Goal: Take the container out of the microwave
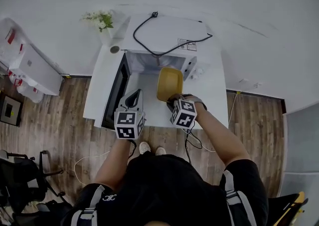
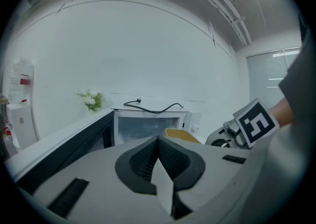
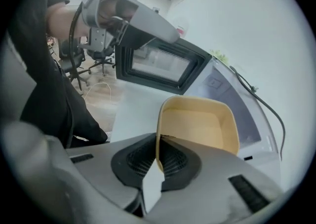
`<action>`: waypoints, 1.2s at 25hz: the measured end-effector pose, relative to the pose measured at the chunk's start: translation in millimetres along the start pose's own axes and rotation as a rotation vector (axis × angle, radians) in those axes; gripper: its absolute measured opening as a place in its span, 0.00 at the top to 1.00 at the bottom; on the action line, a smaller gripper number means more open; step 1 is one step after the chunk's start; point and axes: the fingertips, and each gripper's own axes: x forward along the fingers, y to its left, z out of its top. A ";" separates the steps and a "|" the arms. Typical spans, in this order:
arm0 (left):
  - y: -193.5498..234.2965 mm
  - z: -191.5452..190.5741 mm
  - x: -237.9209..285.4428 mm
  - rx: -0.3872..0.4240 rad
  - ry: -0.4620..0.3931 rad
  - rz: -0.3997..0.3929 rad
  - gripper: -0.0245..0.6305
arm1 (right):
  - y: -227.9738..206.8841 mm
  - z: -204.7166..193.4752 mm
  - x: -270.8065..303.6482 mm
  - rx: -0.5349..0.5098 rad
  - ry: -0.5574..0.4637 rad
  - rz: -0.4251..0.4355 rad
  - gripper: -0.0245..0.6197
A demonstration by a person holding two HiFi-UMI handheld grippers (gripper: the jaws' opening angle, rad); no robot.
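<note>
Right claw [image 3: 159, 145] pinches yellow container [image 3: 197, 124] by its half-hidden rim; left claw [image 2: 158, 144] closed, empty.

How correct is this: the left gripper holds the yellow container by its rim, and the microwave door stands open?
One mistake: the right gripper, not the left gripper, holds the yellow container by its rim, as the right gripper view shows. The microwave door does stand open.

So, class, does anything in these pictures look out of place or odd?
Yes: the cable lies looped on top of the microwave, its plug loose rather than in a socket. The door stands open. The container, clamped by one rim in the right gripper, looks empty.
</note>
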 end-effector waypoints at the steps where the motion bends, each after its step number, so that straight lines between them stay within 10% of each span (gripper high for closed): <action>1: -2.8 -0.8 2.0 0.004 0.005 -0.008 0.94 | 2.1 -4.9 -5.4 0.016 0.004 -0.003 0.95; 30: -118.9 0.5 64.1 0.152 0.048 -0.291 0.94 | 22.4 -142.9 -79.6 0.353 0.166 -0.157 0.95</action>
